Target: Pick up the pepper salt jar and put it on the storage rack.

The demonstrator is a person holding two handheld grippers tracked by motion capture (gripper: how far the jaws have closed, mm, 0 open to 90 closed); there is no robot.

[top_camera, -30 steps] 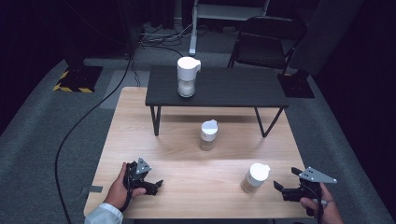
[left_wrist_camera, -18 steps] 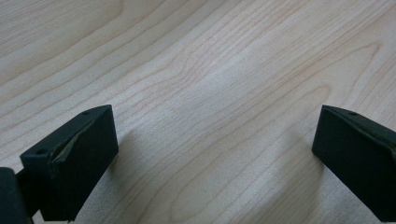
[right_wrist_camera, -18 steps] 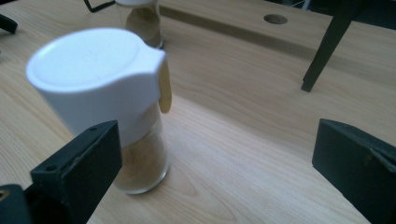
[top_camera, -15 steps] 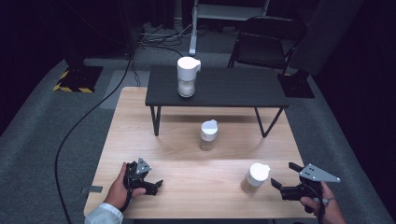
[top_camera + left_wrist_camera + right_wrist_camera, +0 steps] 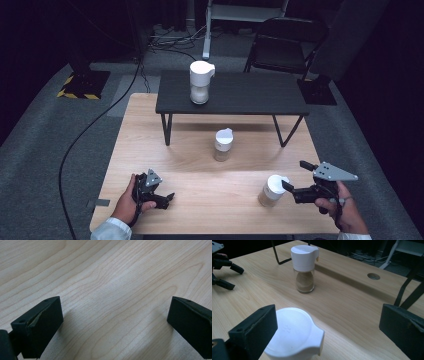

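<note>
We read the right gripper point(image 5: 295, 176) as closing in on the near jar point(image 5: 273, 190), a white-lidded shaker that stands upright on the wooden table point(image 5: 200, 210), close to the person's edge and toward the right. The jaws stand wide apart. In the right gripper view the jar's lid point(image 5: 294, 335) sits low between them, nearer the left jaw, and we cannot tell whether that jaw touches it – no grip yet, by our judgement.

The left gripper point(image 5: 167, 199) rests low over bare wood at the near left, well apart from every jar. Its jaws are also wide, with nothing but table grain between them in the left gripper view.

Other things noted:
- a second jar point(image 5: 223, 144) stands upright mid-table, just in front of the black low shelf point(image 5: 240, 95); it holds brown powder, seen in the right gripper view point(image 5: 304, 268).
- a third jar point(image 5: 200, 82) stands on top of that shelf, toward its left end.

Progress, as we judge it – early. The reach to the near jar is almost complete; the grasp, the lift and any placing all remain. One jar on the shelf and two below may suggest moving them up, but that is a guess. Nothing is tipped or spilled.
</note>
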